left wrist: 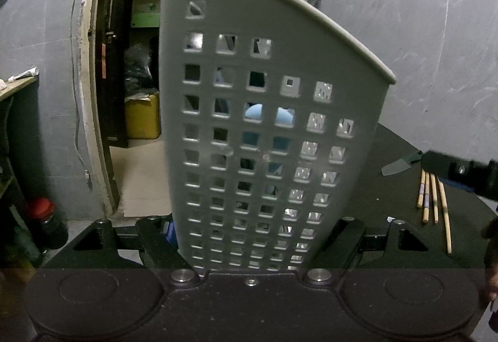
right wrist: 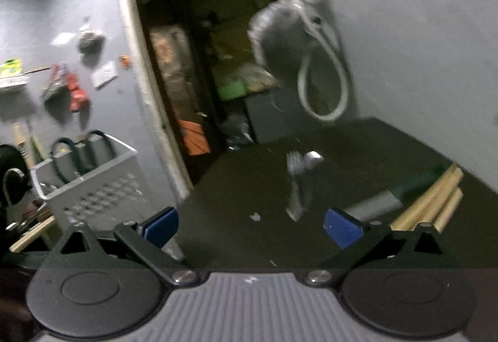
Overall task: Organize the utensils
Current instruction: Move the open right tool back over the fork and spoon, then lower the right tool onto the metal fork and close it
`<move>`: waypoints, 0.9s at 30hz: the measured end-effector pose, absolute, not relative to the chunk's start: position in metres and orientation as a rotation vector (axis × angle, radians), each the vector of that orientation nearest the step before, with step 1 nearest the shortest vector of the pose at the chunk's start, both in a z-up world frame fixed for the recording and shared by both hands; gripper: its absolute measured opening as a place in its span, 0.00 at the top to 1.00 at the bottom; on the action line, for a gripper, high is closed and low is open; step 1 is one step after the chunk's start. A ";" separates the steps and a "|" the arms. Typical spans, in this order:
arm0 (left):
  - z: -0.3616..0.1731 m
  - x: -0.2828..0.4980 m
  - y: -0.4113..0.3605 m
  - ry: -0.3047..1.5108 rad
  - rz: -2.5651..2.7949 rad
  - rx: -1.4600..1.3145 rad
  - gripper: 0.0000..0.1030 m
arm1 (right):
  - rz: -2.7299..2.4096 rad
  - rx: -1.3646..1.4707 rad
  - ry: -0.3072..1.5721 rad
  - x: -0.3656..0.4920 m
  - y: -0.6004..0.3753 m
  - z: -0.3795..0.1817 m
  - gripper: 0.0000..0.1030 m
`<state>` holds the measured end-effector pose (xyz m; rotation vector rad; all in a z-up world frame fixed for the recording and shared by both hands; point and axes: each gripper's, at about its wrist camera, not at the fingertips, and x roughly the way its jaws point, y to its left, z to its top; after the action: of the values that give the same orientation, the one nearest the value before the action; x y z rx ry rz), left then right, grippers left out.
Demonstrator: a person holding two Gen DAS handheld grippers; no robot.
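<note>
My left gripper point(left wrist: 253, 236) is shut on the wall of a grey perforated utensil basket point(left wrist: 264, 111), which fills the left wrist view. The same basket point(right wrist: 90, 186) shows at the left of the right wrist view, with dark-handled utensils point(right wrist: 77, 155) standing in it. My right gripper point(right wrist: 250, 225) is open and empty, blue pads wide apart, above the dark table point(right wrist: 358, 155). A metal fork and spoon point(right wrist: 300, 183) lie on the table just ahead of it. Wooden chopsticks point(right wrist: 432, 205) and a green-handled knife point(right wrist: 382, 201) lie to its right. The chopsticks point(left wrist: 432, 201) and knife point(left wrist: 401, 164) also show in the left wrist view.
An open doorway point(right wrist: 202, 77) to a cluttered storeroom is behind the table. A tap with a hose point(right wrist: 323, 74) hangs on the grey wall. A shelf with bottles point(left wrist: 43, 223) is at the left. The right gripper's body point(left wrist: 460, 170) reaches in over the chopsticks.
</note>
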<state>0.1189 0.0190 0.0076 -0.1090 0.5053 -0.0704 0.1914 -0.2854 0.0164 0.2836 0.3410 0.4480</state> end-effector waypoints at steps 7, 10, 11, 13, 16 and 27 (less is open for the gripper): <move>0.008 0.121 0.012 0.513 -0.040 -0.103 0.23 | 0.419 0.371 0.348 0.195 -0.297 0.006 0.00; 0.008 0.123 0.008 0.520 -0.027 -0.093 0.22 | 0.409 0.386 0.352 0.196 -0.298 0.004 0.00; 0.008 0.123 0.006 0.522 -0.021 -0.086 0.22 | 0.419 0.382 0.353 0.196 -0.298 0.003 0.00; 0.009 0.124 0.002 0.525 -0.009 -0.075 0.22 | 0.426 0.363 0.360 0.194 -0.295 0.002 0.00; 0.008 0.128 -0.002 0.535 0.005 -0.072 0.21 | 0.419 0.349 0.360 0.191 -0.293 0.002 0.00; 0.007 0.137 -0.004 0.548 0.014 -0.082 0.19 | 0.435 0.355 0.387 0.195 -0.292 0.003 0.00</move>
<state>0.1366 -0.0041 0.0073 -0.0816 0.5482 0.0137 0.1948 -0.2917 0.0026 0.3555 0.3867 0.4353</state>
